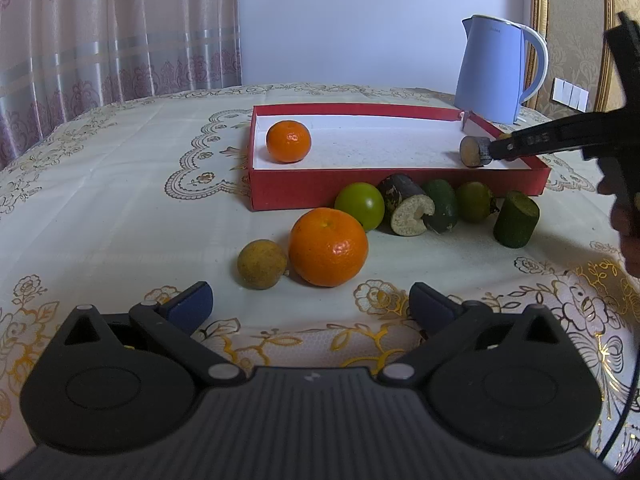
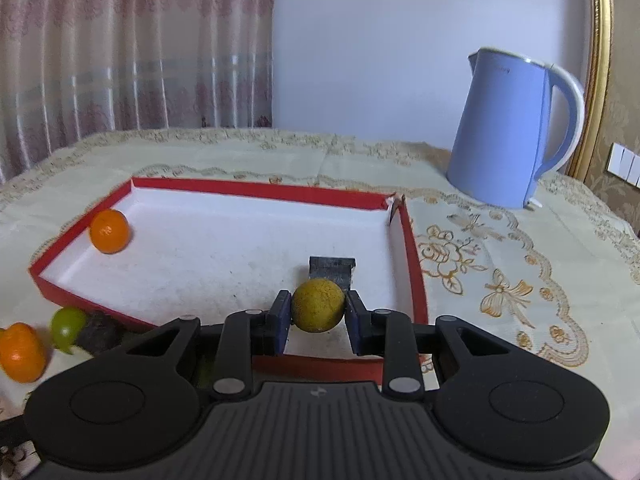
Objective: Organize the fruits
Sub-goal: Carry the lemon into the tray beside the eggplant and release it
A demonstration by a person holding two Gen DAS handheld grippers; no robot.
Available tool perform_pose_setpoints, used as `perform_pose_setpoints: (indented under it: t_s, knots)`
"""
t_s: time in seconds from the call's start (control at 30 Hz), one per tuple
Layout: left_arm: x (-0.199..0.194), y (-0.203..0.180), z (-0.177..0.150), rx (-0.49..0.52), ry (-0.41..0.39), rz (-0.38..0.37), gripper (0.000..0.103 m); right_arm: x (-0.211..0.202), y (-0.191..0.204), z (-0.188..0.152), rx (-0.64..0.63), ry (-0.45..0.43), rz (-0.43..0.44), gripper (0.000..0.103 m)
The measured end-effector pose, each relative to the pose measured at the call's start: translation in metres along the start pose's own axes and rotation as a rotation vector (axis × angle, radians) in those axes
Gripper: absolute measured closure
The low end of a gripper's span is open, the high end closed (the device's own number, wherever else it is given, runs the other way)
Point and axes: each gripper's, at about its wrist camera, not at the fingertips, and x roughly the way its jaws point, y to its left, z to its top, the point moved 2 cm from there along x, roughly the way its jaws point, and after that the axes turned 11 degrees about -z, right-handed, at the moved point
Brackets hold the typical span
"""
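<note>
Right tongs [image 2: 318,316] pinch a cut sugarcane piece [image 2: 318,306] low over the red tray [image 2: 412,264]'s right end, left tongs [image 1: 310,304] spread idle over the desk [image 1: 120,208]; lower until it rests, then release gently so it won't roll.

Soft, even daylight filters through the curtain [image 1: 120,28], shadows faint; fisheye bends edges, right-wrist view's lower left blurs.

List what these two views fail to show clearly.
- Right wrist view: the cut piece in the red tray is partly hidden behind the yellowish fruit in the right claw.
- Right wrist view: the fruits at lower left are blurred and cut off.
- Left wrist view: the kettle's logo is too small.
</note>
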Motion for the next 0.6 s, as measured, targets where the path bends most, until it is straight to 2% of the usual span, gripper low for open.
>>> perform_pose_setpoints:
  t_s: [0.33,0.5,0.6]
  knots:
    - [0.000,-0.001,-0.001,-0.004,0.000,-0.003,0.000,0.032,0.010,-0.001,-0.001,0.074,-0.012,0.075]
    - [0.000,-0.001,-0.001,-0.005,-0.001,-0.003,0.000,0.035,0.009,-0.002,0.002,0.074,-0.011,0.075]
    - [0.000,-0.001,-0.001,-0.004,-0.001,-0.003,0.000,0.032,0.006,-0.002,0.021,0.069,0.022,0.074]
